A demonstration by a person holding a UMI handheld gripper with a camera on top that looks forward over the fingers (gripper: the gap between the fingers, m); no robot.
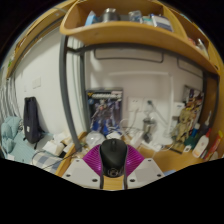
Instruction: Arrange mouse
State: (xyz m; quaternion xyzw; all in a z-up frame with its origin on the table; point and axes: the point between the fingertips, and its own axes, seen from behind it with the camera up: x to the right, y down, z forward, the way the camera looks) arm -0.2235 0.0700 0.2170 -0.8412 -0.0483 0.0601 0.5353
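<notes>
The gripper [113, 172] points forward over a wooden desk [185, 158], its two fingers showing low in the view with their magenta pads [95, 160] facing inward. A black mouse [113, 158] sits directly between the fingers, its rounded back toward the camera and its nose pointing away. The pads appear to lie against both flanks of the mouse, so the fingers look clenched on it at roughly the mouse's own width; the view here is small and dark, though, and a thin gap on either side cannot be fully ruled out. Whether the mouse rests on the desk or is lifted clear of it cannot be told.

Just beyond the fingertips a small dark figurine [106, 125] stands in front of a printed box [104, 108] with colourful artwork. Farther ahead and to the right of the fingers, other slim figures [149, 122] stand against the white wall. To the left of the fingers lie a black upright object [32, 120] and some pale clutter. Above everything beyond the fingers runs a wooden shelf [120, 35] carrying several items.
</notes>
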